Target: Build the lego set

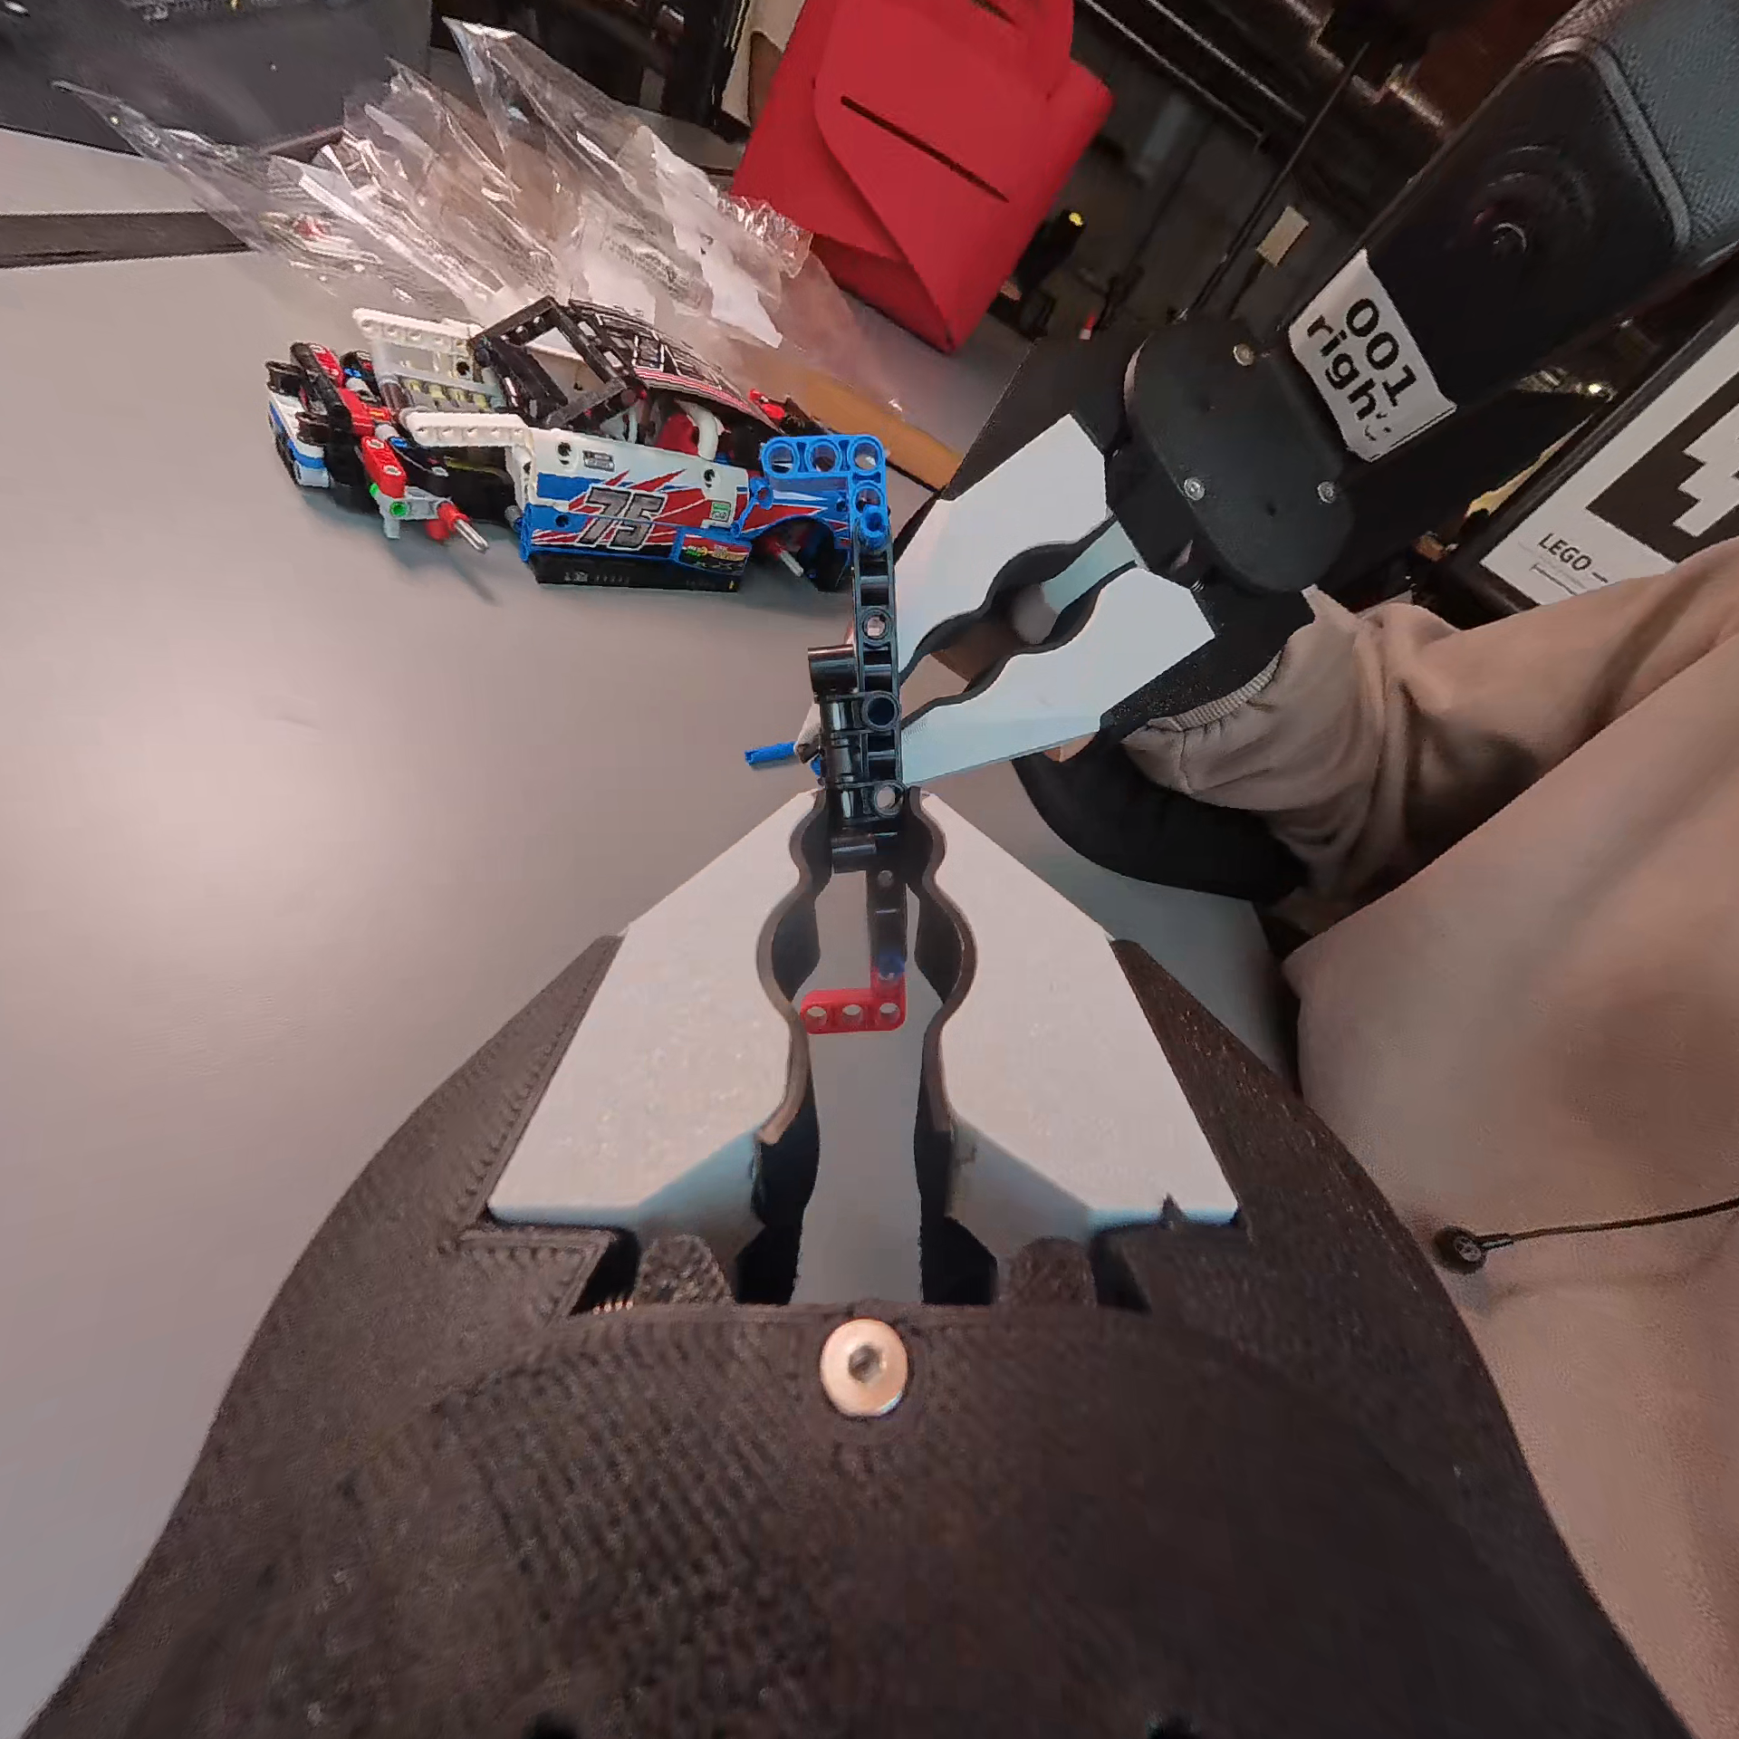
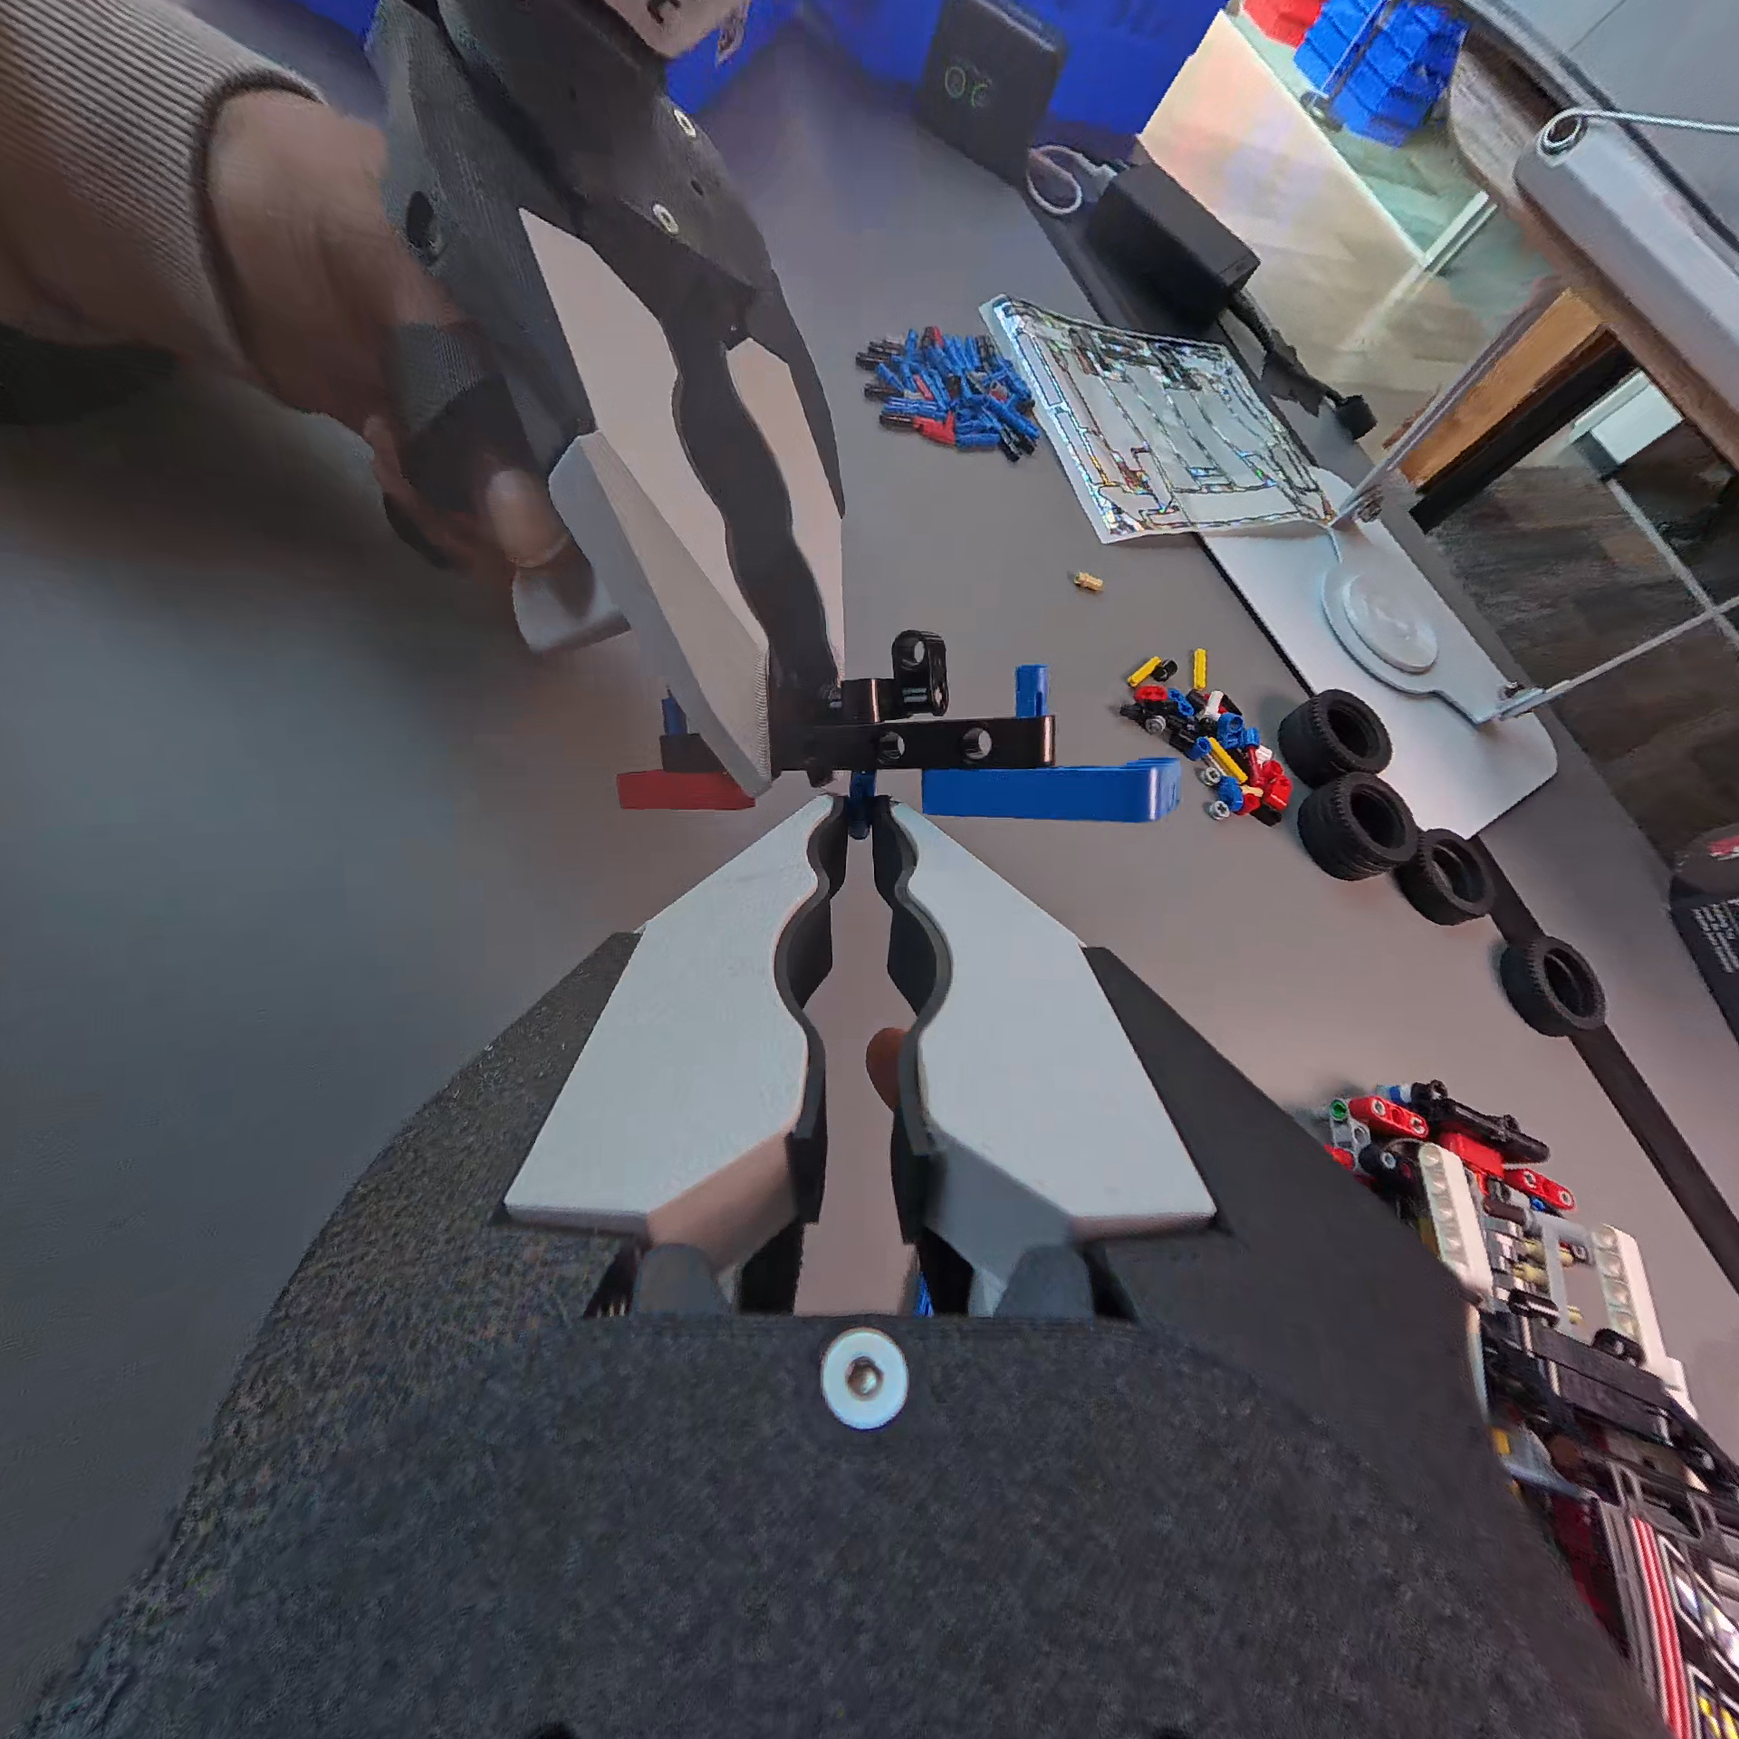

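Observation:
My left gripper is shut on a small sub-assembly: a long black beam with a blue angled piece at its far end and a red L piece at its near end, held above the table. In the right wrist view the beam lies crosswise, blue piece on the right, red piece on the left. My right gripper is shut on a blue pin at the beam's side. It also shows in the left wrist view. The partly built race car lies on the grey table.
Clear plastic bags and a red box lie behind the car. The right wrist view shows several black tyres, a pile of small parts, a pile of blue pins, a sticker sheet and the car. The tips of both grippers are at nearly the same place. Left tips and right tips are each some 20 cm from the partly built race car.

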Motion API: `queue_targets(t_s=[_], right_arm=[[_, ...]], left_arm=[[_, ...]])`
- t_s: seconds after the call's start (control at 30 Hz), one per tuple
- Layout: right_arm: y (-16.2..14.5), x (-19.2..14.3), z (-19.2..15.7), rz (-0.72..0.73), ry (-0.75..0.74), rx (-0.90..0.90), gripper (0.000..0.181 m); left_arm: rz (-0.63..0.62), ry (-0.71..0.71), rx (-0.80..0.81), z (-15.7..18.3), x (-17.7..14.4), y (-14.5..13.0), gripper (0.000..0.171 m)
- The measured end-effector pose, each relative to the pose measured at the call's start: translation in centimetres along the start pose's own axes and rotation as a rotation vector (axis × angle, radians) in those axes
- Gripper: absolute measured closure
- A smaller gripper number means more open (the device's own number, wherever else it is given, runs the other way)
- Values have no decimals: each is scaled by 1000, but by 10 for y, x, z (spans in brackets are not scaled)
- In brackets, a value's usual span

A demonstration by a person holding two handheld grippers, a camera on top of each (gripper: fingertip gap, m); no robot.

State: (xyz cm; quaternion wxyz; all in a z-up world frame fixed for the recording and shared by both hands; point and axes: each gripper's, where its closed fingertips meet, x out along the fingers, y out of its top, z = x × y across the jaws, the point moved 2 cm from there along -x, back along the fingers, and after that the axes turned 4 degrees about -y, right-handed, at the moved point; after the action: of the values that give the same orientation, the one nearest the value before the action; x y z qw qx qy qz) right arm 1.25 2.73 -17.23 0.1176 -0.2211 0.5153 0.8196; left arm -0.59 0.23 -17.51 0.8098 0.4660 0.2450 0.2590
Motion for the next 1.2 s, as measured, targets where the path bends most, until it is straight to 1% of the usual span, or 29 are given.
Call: queue_targets(t_s=[0.1,0.2,0.33,0.47,0.57,0.6,0.73,0.83,0.9,0.97,1.03,1.07,1.2], right_arm=[[3,-2,-1,22,42,47,179],[-4,-1,-2,-9,44,-14,179],[-16,5,-11,-87,60,-87,179],[-29,11,-16,-127,119,-60,179],[-34,14,-19,-137,158,-35,178],[-34,14,-20,-129,166,-24,178],[-28,9,-16,-89,189,36,178],[-23,2,-9,-39,197,53,178],[-22,-3,-2,-8,194,60,178],[-23,-8,1,12,210,60,178],[-31,-11,-2,-30,250,59,178],[-39,-11,-9,-79,293,47,178],[-64,-6,-24,-249,311,-72,178]], left_arm=[[-14,9,22,2,-3,2,158],[-65,35,48,-1,-2,-5,158],[-113,35,1,-6,-1,-20,158],[-167,60,-85,-13,-1,-32,158],[-209,99,-105,-18,-2,-38,157],[-210,91,-122,-17,-1,-39,157],[-91,-18,-320,-10,-2,-28,158],[7,-142,-466,-4,-4,-20,157],[72,-224,-531,0,-8,-12,158],[117,-273,-558,2,-11,-6,158],[149,-300,-568,2,-14,-1,158],[163,-316,-577,2,-15,1,158],[183,-340,-606,0,-17,2,158]])
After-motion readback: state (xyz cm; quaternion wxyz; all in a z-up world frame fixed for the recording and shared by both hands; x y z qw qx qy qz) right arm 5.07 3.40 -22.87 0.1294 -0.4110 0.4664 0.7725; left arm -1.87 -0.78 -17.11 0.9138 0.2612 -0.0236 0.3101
